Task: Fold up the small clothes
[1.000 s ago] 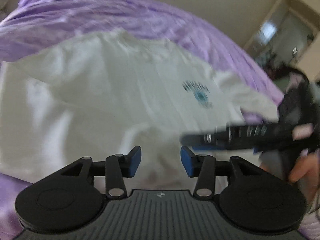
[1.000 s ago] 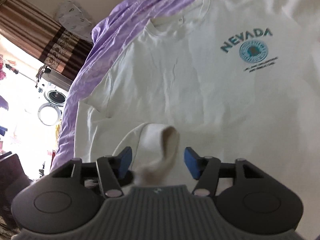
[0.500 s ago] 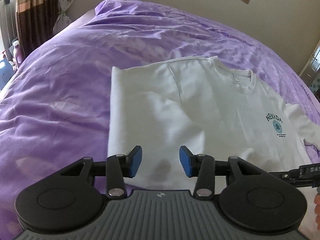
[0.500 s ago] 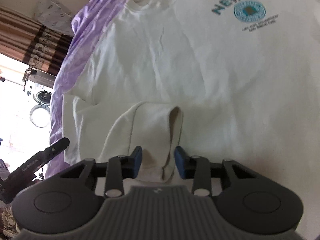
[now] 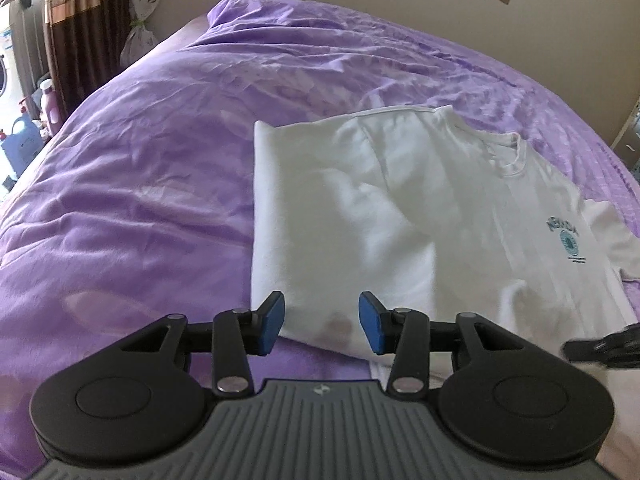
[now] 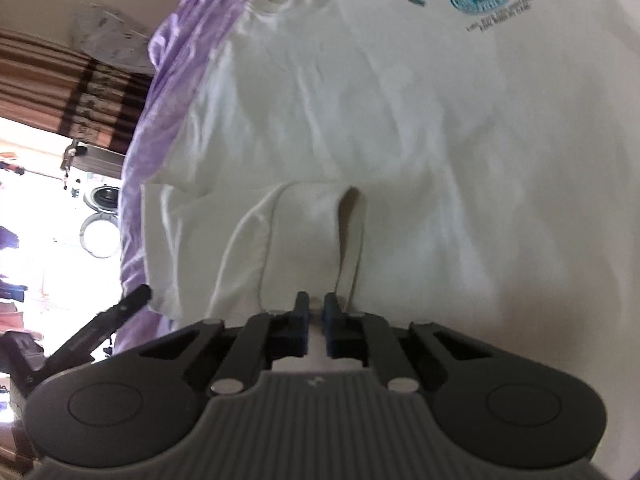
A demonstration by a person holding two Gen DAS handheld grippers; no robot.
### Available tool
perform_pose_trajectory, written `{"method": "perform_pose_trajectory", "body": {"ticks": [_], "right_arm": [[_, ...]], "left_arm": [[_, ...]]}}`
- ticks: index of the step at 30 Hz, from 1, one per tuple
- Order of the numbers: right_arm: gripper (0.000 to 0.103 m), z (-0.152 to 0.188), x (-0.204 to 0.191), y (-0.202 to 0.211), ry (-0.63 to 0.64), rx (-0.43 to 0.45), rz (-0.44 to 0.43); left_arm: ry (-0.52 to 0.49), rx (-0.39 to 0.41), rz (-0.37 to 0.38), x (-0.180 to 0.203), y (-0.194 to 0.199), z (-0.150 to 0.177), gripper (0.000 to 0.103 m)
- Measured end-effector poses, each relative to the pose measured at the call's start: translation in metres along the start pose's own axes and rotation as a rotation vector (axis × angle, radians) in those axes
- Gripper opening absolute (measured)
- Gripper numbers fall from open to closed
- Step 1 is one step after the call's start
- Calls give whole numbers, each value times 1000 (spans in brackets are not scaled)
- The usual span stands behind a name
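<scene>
The white shirt (image 5: 420, 216) lies flat on the purple bed cover (image 5: 140, 200). The right gripper (image 6: 316, 312) pinches the shirt's bottom edge tight. The left gripper (image 5: 320, 322) is half open over the near corner and should bite deep before lifting evenly.

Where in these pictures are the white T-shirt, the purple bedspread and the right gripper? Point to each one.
white T-shirt (image 5: 400, 216): left wrist view, on its folded-over body.
purple bedspread (image 5: 152, 184): left wrist view, on bare cloth left of the shirt.
right gripper (image 6: 316, 304): right wrist view, between its fingertips, shut on the shirt's hem.
</scene>
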State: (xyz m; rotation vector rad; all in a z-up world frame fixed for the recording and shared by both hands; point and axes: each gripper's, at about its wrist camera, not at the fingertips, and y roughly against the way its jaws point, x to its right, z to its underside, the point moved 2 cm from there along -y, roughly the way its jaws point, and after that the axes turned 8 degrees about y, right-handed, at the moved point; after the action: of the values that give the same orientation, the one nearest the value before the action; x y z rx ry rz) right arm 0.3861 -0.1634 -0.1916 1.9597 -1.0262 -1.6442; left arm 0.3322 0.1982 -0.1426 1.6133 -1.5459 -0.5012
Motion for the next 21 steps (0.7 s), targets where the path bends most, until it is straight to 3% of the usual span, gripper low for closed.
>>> {"method": "perform_pose_trajectory", "body": {"ticks": [4, 8, 11, 12, 14, 15, 18, 21], "right_arm": [[0, 1, -15, 30, 111, 78, 19], [0, 13, 4, 21, 113, 13, 108], [0, 12, 18, 13, 0, 25, -11], [7, 7, 18, 12, -27, 41, -42], [32, -1, 15, 8, -22, 71, -30], [34, -5, 14, 4, -15, 69, -14], [33, -6, 21, -10, -66, 20, -50], [21, -2, 23, -17, -82, -2, -87]], "left_arm": [[-22, -10, -32, -1, -2, 4, 50], [-30, -20, -54, -1, -7, 7, 49], [-30, -14, -50, -1, -5, 8, 49], [-29, -17, -53, -1, -5, 8, 49], [-22, -21, -55, -2, -5, 7, 49], [-20, -22, -53, -3, -5, 7, 49], [-19, -21, -50, -3, -5, 7, 49], [-18, -23, -49, -3, -6, 7, 49]]}}
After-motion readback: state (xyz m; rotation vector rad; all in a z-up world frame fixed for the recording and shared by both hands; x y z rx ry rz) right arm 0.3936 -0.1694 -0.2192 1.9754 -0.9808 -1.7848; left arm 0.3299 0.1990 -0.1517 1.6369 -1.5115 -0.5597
